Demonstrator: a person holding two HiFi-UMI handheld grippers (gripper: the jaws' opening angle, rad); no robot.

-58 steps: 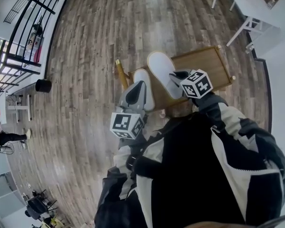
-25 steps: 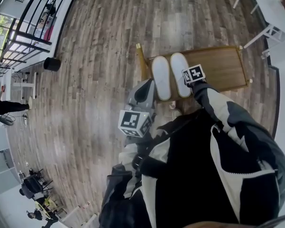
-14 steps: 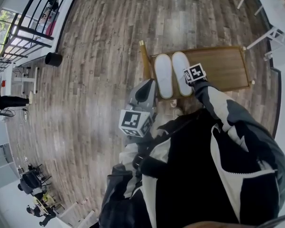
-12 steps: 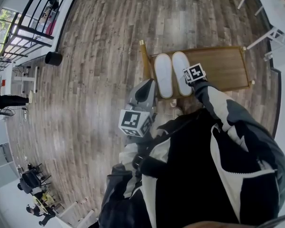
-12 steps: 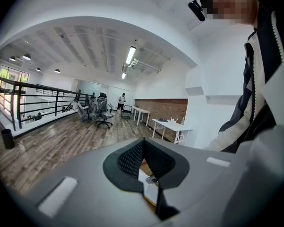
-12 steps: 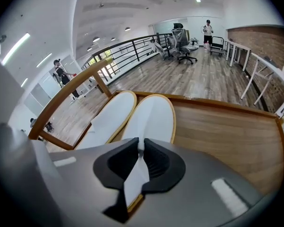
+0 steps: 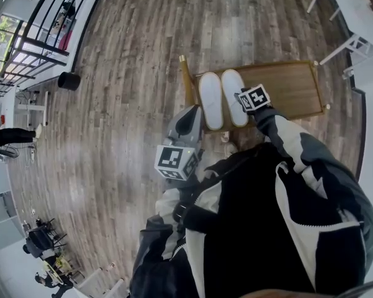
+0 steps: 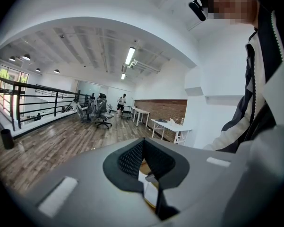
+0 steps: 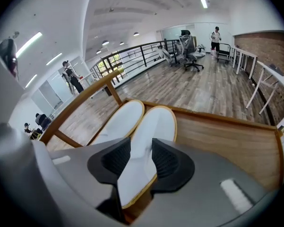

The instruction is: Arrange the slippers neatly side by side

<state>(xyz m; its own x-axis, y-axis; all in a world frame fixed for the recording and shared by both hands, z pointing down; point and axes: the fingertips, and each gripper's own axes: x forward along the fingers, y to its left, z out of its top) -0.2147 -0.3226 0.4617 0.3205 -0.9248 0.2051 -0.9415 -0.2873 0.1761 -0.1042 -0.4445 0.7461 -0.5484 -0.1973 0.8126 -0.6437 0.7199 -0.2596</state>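
Currently, the two flat white slippers with tan edging (image 7: 211,101) lie side by side at one end of the low wooden table (image 7: 292,89), the right gripper (image 7: 241,97) jaws just opened with one slipper unpressed between them, while the left gripper (image 7: 185,121) is closed, empty.

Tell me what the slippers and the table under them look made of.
Slippers: matte white and soft-looking with no shine, probably fabric or foam, with a thin tan edge trim. Table: wood with a smooth, slightly glossy finish, judging by its warm brown grain lines and raised rim.
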